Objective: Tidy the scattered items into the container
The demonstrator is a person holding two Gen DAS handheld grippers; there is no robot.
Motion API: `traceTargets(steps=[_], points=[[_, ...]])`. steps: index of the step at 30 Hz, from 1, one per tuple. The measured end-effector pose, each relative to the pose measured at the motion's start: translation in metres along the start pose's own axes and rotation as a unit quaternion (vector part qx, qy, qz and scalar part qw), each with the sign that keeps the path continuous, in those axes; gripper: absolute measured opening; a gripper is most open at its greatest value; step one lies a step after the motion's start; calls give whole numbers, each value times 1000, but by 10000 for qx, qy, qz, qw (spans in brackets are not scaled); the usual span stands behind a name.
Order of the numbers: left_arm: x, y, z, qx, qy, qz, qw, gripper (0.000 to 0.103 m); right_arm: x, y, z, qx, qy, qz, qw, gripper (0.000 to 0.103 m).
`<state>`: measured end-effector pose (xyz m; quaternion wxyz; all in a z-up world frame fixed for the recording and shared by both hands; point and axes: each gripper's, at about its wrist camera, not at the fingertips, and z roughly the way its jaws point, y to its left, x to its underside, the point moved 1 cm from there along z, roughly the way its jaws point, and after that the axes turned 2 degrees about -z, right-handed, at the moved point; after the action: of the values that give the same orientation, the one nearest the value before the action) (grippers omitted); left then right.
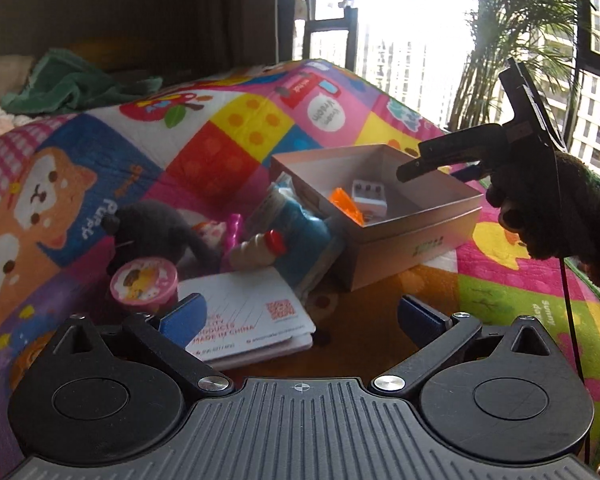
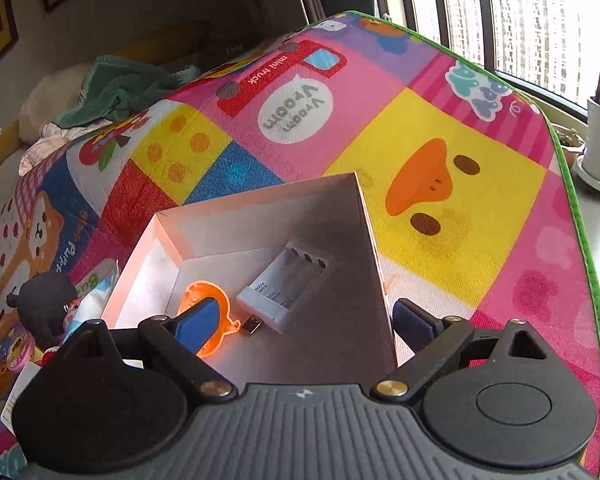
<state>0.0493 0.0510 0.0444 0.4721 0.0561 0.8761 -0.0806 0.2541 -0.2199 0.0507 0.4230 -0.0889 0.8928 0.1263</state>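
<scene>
Playmat (image 2: pixel 480 216) in bright cartoon panels spreads beneath both claws, carrying every item in the scene. Ahead of the left claw (image 1: pixel 300 316), whose blue pads stand wide apart and hold nothing, an open cardboard box (image 1: pixel 404 240) sits slightly to its right. The right claw (image 2: pixel 304 320) hovers directly over that box (image 2: pixel 260 208), its pads also spread and empty, one over the interior and one outside the near wall. Inside the box, just beyond the right claw, lie a white battery charger (image 2: pixel 284 292) and an orange plastic piece (image 2: pixel 198 300), side by side on the floor of the box. Still outside, close ahead of the left claw and toward its left, a white booklet (image 1: pixel 252 312) lies flat, touching a pink round tub (image 1: pixel 144 284). Farther ahead in the same cluster rest a blue pouch (image 1: pixel 304 240), leaning against the box's left wall, a dark plush toy (image 1: pixel 156 232), and a small bottle with a red cap (image 1: pixel 260 248).
</scene>
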Motion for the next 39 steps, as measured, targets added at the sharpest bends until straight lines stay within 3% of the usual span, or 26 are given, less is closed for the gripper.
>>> traceTargets(steps=[3,7,9,11,14,15,19,22,23,24,27,28,31,34,36,38,39], points=[[16,7,-5,-282,44,-209,9994,103,1,29,-37,474,-804,-715,9931,92],[29,11,1,-530,185,-194,9982,103,26,95,-74,377,-1313,-2307,9634,91],[30,16,2,-631,207,-254,9975,103,52,132,-79,311,-1354,-3279,9345,84],[31,25,-1,-718,200,-385,9965,103,81,162,-74,283,-1294,-4195,8981,76],[29,39,-7,-870,125,-550,9946,103,123,197,-55,453,-1273,-5365,8330,67],[27,44,-9,-916,92,-607,9939,103,131,204,-49,548,-1302,-5589,8171,67],[25,62,-18,-1011,18,-836,9914,103,143,221,-21,811,-1243,-6070,7807,66],[25,71,-20,-1055,20,-940,9900,103,144,225,-3,817,-1050,-6215,7720,63],[26,73,-20,-1060,31,-966,9897,103,144,226,1,800,-940,-6230,7724,43],[26,74,-20,-1056,48,-989,9895,103,143,227,4,814,-818,-6216,7748,30],[29,77,-19,-1019,95,-1051,9892,103,143,227,-3,759,-894,-6032,7889,14],[30,77,-18,-1013,105,-1063,9891,103,142,227,-10,721,-920,-5939,7960,0],[31,77,-17,-1000,145,-1100,9888,103,142,225,-33,544,-992,-5792,8073,0],[31,74,-17,-937,191,-1144,9888,103,148,223,-44,552,-1065,-5994,7914,2],[30,71,-17,-885,201,-1124,9895,103,150,220,-40,663,-1101,-6132,7794,14],[29,67,-19,-825,187,-1061,9907,103,149,217,-30,815,-1130,-6237,7692,43],[28,66,-19,-799,188,-1037,9912,103,148,217,-25,882,-1144,-6298,7632,45]])
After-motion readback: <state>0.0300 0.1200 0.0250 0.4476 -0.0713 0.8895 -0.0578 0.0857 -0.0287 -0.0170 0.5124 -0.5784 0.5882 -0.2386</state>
